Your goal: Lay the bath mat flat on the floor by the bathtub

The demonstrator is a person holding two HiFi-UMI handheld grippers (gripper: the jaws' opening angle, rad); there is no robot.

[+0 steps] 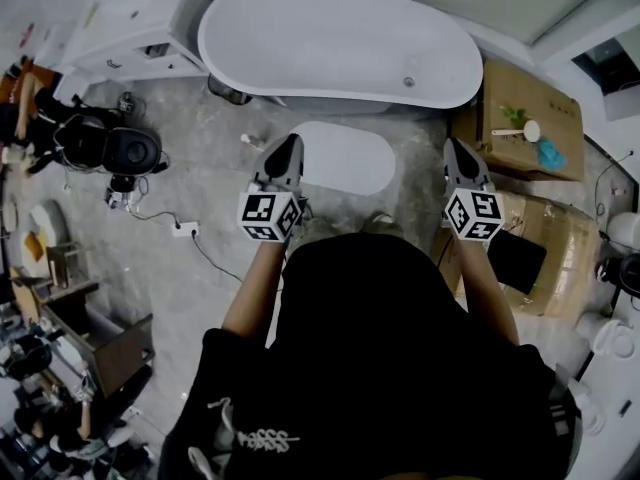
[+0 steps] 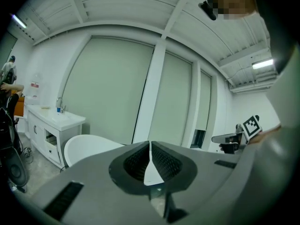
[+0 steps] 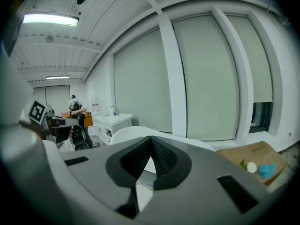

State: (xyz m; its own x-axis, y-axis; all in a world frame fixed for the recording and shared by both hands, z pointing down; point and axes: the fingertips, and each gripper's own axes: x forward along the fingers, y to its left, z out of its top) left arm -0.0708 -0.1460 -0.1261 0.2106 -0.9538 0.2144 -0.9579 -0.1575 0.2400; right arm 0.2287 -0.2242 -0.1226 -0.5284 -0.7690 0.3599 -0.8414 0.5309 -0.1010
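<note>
The white bath mat [image 1: 345, 158] lies flat on the grey floor just in front of the white bathtub [image 1: 335, 40]. My left gripper [image 1: 290, 145] is held above the mat's left edge, shut and holding nothing. Over the floor just right of the mat, level with the left one, is my right gripper [image 1: 456, 150], also shut and holding nothing. In the left gripper view the jaws [image 2: 150, 146] meet, with the bathtub [image 2: 86, 146] beyond them. The right gripper view shows its jaws [image 3: 151, 142] closed together in front of the bathtub [image 3: 133, 132].
Cardboard boxes [image 1: 530, 118] lie flat at the right of the tub. A white vanity [image 1: 130, 28] stands at the far left. Black equipment [image 1: 110, 148] and a power strip with cable [image 1: 185, 230] sit on the floor at the left. The person's body fills the lower middle.
</note>
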